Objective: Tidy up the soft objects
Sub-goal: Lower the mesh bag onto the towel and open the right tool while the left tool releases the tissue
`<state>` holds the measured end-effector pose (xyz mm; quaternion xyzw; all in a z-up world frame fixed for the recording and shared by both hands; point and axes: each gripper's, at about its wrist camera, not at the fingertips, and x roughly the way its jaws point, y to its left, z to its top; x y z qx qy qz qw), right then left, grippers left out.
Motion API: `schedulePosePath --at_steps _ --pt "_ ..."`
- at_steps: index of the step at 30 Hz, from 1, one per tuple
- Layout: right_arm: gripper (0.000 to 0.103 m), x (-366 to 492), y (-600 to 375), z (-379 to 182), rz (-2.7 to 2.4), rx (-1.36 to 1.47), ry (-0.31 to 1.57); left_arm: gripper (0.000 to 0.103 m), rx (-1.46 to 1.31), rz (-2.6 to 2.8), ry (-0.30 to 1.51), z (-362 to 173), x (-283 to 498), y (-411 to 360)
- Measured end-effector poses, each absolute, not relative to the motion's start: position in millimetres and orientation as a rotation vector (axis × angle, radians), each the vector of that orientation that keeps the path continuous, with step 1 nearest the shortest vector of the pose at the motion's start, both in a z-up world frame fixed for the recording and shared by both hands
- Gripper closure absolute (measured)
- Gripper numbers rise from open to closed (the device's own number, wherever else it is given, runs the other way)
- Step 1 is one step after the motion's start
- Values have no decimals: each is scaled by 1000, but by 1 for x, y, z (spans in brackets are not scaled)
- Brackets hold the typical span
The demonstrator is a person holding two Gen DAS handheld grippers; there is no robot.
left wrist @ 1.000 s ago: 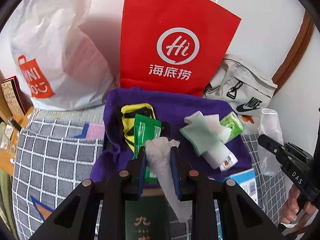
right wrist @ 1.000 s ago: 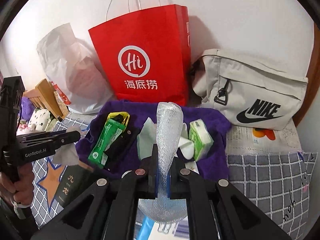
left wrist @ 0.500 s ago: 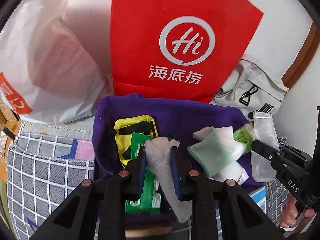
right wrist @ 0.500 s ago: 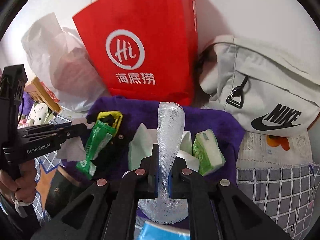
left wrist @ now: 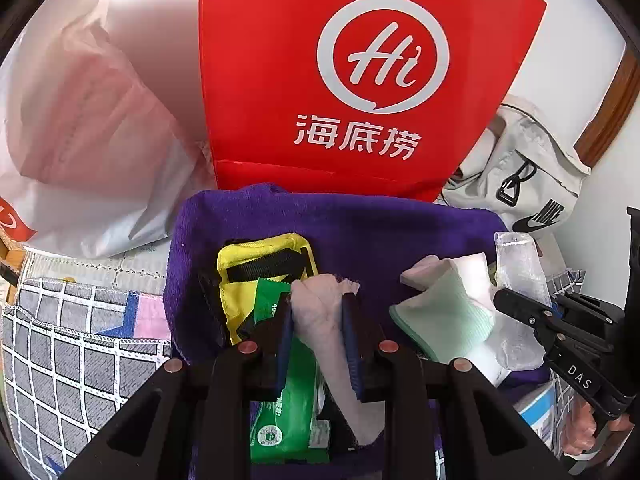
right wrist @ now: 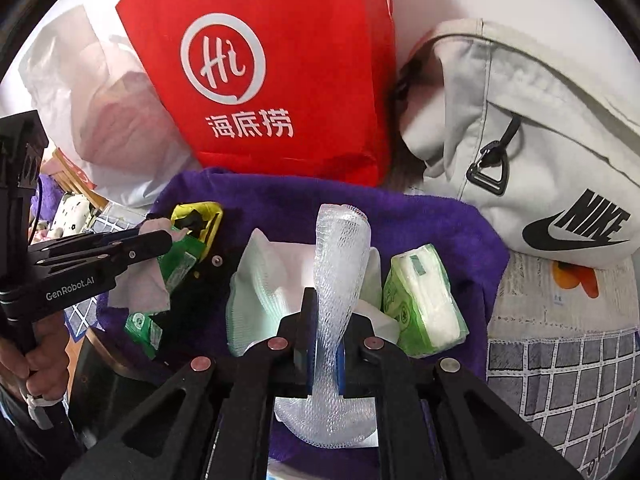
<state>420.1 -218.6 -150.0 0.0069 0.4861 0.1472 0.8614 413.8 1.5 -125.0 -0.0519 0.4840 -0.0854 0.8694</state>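
Left gripper (left wrist: 316,336) comes in clamped on a crumpled white tissue (left wrist: 324,320), hanging over the green wipes pack (left wrist: 288,412) on the purple towel (left wrist: 360,224); a good drop wants the jaws eased apart low, so the tissue settles and doesn't drift. Right gripper (right wrist: 322,344) pinches a white foam net sleeve (right wrist: 340,256) almost flat, above the folded cloths (right wrist: 256,292) beside the tissue pack (right wrist: 424,300). Both 2 tools tilt steeply down toward the towel; each rides in a person's fist.
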Motion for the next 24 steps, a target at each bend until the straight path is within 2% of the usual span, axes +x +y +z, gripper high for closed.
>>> schedulePosePath --at_steps 9,11,12,14,15,16,18,19,22,24 --pt "95 426 -217 -158 315 19 1027 80 -112 -195 1013 -132 418 0" --pt "92 426 -219 -157 325 26 1026 80 -115 -203 1013 -133 418 0" --pt "86 425 -220 -157 332 32 1026 80 -114 -203 1010 -133 417 0" --pt "67 425 -222 -155 338 42 1023 80 -108 -206 999 -131 416 -1" --pt "51 424 -223 -154 337 46 1013 79 -99 -200 998 -130 416 -1" --pt "44 423 -224 -152 337 51 1000 79 -86 -193 999 -130 416 -2" --pt "38 420 -226 -147 346 71 979 73 -66 -178 997 -129 415 -4" --pt "34 420 -226 -145 349 75 983 68 -65 -173 998 -128 415 -4" --pt "32 418 -226 -141 346 71 974 53 -62 -170 1004 -126 413 -4" --pt "29 416 -226 -137 326 64 975 52 -52 -153 1004 -123 410 -3"
